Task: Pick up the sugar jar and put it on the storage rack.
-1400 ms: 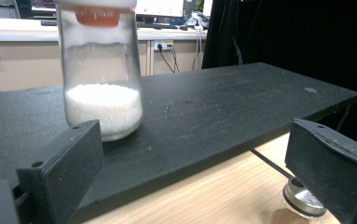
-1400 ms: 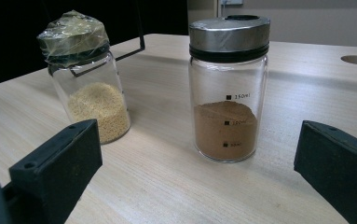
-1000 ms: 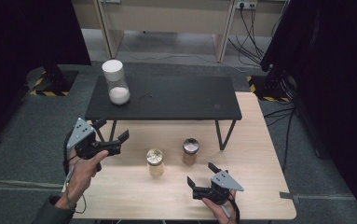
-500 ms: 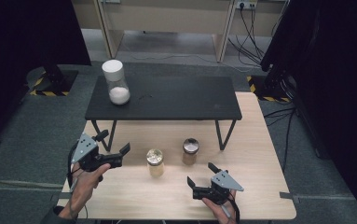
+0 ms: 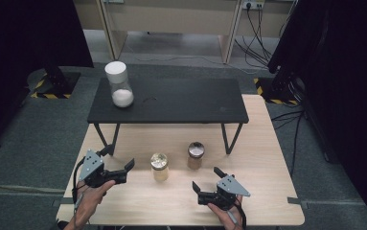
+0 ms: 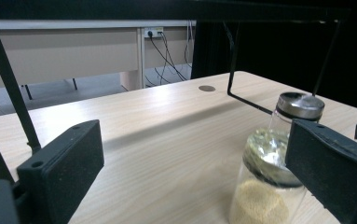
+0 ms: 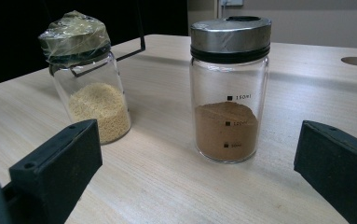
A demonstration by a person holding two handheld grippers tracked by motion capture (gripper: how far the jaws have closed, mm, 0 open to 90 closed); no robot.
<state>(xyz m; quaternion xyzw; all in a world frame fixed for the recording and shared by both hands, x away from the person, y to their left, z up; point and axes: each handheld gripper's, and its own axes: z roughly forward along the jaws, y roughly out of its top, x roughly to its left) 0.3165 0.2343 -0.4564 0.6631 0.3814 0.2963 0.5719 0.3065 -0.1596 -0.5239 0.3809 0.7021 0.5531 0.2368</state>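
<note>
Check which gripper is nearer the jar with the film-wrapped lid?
Left. The left gripper sits just beside the film-wrapped jar, fingers open toward it. The right gripper is farther, in front of the steel-lidded jar.

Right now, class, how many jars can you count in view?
3: a white-lidded jar on the black shelf, a wrap-covered jar and a metal-lidded jar on the wooden table.

Left tongs [image 5: 123, 170] agape, low, aimed right; right tongs [image 5: 205, 186] agape, aimed left.
</note>
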